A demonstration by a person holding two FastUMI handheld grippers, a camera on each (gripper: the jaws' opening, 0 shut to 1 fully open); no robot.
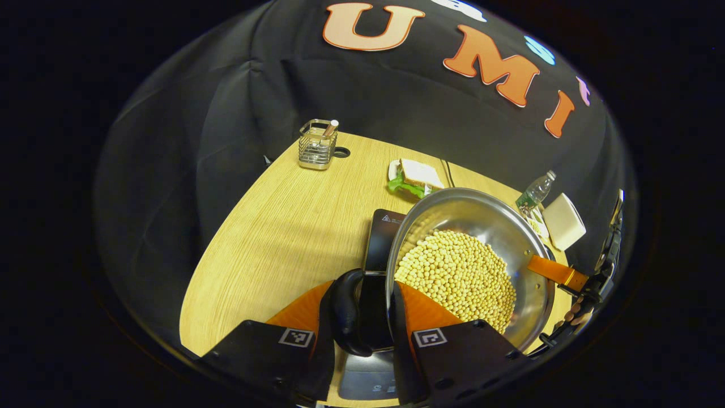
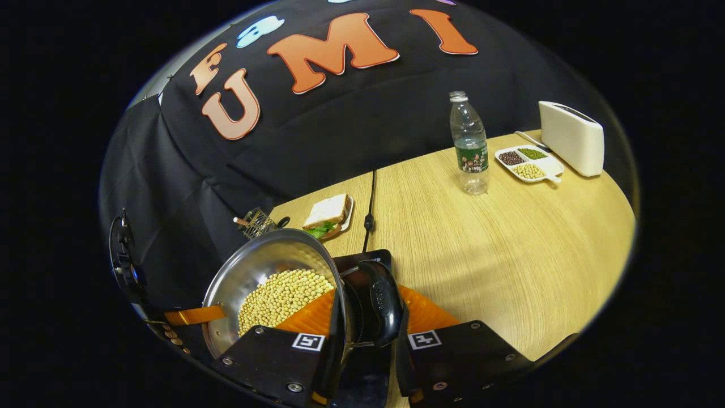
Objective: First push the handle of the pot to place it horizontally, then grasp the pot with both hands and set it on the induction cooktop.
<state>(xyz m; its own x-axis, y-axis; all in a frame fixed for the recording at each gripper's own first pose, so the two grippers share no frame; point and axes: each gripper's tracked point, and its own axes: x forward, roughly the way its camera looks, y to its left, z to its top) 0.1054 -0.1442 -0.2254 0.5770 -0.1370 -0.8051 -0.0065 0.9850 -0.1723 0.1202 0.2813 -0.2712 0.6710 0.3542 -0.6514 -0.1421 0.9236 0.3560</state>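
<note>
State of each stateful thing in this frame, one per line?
pot: full of beans, held over the cooktop
cooktop: under the pot
left gripper: shut on pot handle
right gripper: shut on pot handle
water bottle: upright, capped
sandwich: on its plate

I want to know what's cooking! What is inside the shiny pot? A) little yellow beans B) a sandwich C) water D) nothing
A: the pot holds a heap of small round yellow beans, seen again in the right gripper view, while the sandwich sits on its own plate farther back on the table.
</note>
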